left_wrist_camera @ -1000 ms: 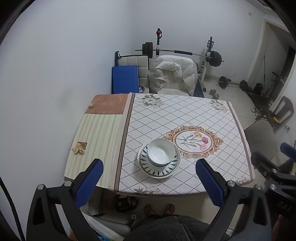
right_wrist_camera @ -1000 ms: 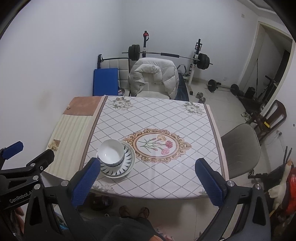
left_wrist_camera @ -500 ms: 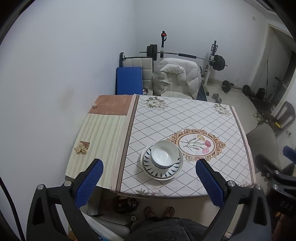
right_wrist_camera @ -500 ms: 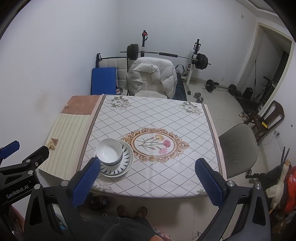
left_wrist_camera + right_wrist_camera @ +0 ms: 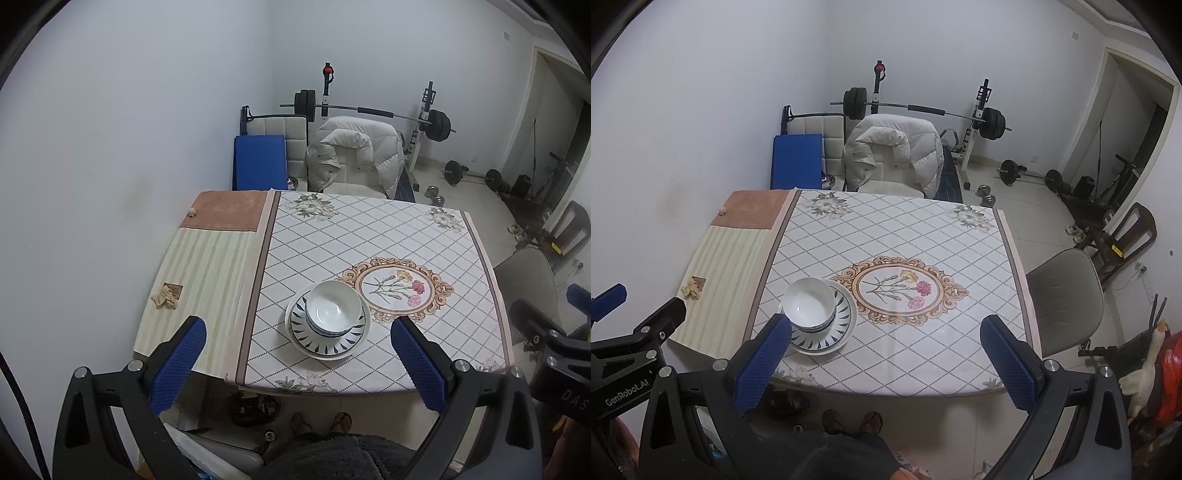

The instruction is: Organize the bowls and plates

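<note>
Bowls [image 5: 334,308] are seen nested one inside another on top of stacked plates [image 5: 328,341], the whole pile standing on the table [image 5: 369,236] near its front edge, left of the middle. The top bowl is white and empty inside; dark blue bands are seen on the outer walls of the bowls beneath it. A ring of dark leaf-shaped marks is painted on the rim of the upper plate. How many bowls and plates are in the pile cannot be told exactly. The pile is set just beside the oval flower picture [image 5: 397,288] printed in the middle of the tablecloth, touching its gold border on the left side.

The left gripper [image 5: 295,360] is held above and in front of the table edge, with its blue pads spread wide and nothing between them. The right gripper [image 5: 886,360] is likewise held spread wide and empty, well apart from the pile; in its own view the pile is seen just behind its left pad [image 5: 762,363]. Each gripper is seen at the edge of the other's view.

A striped mat [image 5: 199,284] and a brown cloth [image 5: 227,214] are laid along the left side of the table. A white padded coat [image 5: 894,155] is draped over a chair at the far side, and a barbell [image 5: 923,109] on a rack is seen against the back wall. A grey chair [image 5: 1063,291] is placed at the table's right side. Two feet in sandals [image 5: 851,421] are seen on the floor below.
</note>
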A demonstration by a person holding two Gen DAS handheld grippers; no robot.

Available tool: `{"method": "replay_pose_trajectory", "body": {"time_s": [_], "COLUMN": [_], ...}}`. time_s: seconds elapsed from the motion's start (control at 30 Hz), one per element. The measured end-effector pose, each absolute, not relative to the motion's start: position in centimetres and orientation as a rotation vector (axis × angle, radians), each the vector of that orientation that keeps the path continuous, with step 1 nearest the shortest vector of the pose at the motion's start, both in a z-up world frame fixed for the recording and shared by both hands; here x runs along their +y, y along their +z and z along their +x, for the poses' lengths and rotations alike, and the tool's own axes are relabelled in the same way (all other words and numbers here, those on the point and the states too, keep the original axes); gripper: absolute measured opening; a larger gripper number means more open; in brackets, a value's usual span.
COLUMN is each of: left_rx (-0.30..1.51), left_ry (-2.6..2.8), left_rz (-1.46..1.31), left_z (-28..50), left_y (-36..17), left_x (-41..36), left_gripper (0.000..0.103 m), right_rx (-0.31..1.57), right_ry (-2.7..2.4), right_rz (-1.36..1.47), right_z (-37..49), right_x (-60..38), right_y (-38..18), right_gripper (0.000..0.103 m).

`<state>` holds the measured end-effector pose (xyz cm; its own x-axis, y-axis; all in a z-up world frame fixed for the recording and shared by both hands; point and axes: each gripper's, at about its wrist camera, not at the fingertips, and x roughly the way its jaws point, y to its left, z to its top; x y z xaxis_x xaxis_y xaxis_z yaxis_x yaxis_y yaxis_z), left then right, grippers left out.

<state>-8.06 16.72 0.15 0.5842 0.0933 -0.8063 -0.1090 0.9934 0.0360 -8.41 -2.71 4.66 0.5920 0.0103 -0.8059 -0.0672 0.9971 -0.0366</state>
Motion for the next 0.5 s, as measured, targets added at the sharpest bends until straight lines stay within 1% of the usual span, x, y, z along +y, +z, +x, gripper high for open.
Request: {"method": "replay_pose_trajectory", "body": {"time_s": [0.5], "left_rx": [0.922], "left_ry": [0.115], "left_rz": [-0.023], "left_z": [-8.68], "left_y": [0.49], "left_x": [16.58], "left_gripper": [0.103], "right_rx": [0.933], "right_ry": [0.032], "right_rz": [-0.074], "right_z": [-8.54], "right_x": [-3.17], "right_y": [4.55], "right_gripper": [0.103]}}
